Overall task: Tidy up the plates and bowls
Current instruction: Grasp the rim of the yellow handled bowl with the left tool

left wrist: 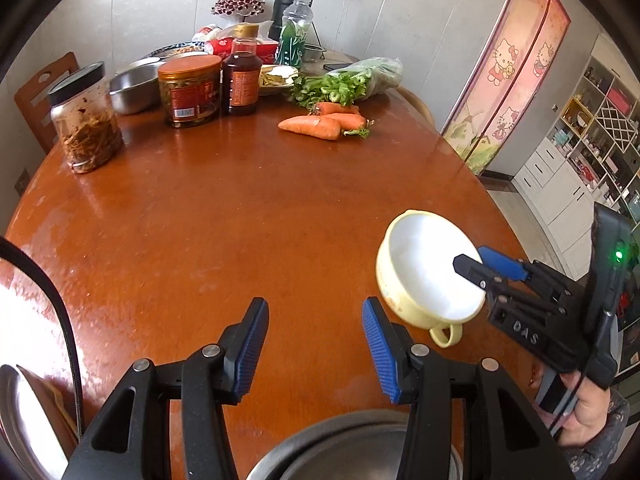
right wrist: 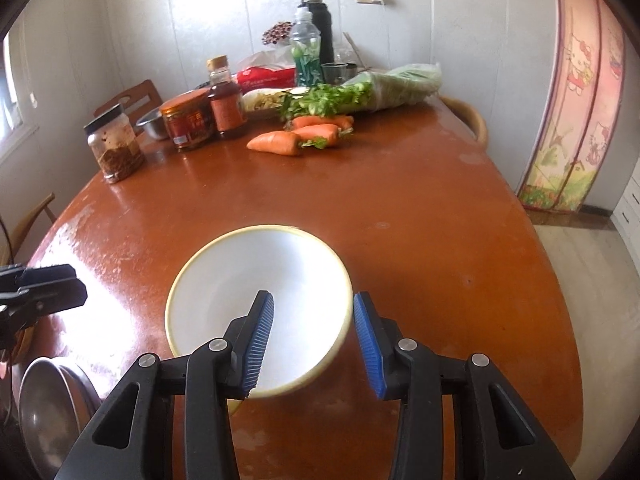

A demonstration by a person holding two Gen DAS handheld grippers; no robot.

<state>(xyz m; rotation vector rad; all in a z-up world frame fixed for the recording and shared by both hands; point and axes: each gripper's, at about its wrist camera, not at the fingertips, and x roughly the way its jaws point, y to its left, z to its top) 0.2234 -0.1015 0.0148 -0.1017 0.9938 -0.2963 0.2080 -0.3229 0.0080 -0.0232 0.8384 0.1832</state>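
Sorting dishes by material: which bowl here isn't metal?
The yellow bowl with a handle, straddled by the right gripper; the others are stainless steel.

Three carrots (left wrist: 326, 122) lay together on the far half of the brown tabletop (left wrist: 224, 216), their green tops toward a bag of leafy greens (left wrist: 352, 80) just behind them. To their left stood a dark sauce bottle (left wrist: 241, 76), touching or nearly touching a squat orange-lidded jar (left wrist: 190, 90), and farther left a black-lidded glass jar (left wrist: 85, 120) of brown shreds stood apart. Behind these were a red tissue pack (right wrist: 266, 76), a clear plastic bottle (left wrist: 295, 30) and a black flask (left wrist: 289, 2). A Hello Kitty curtain (left wrist: 508, 68) hung at the right.
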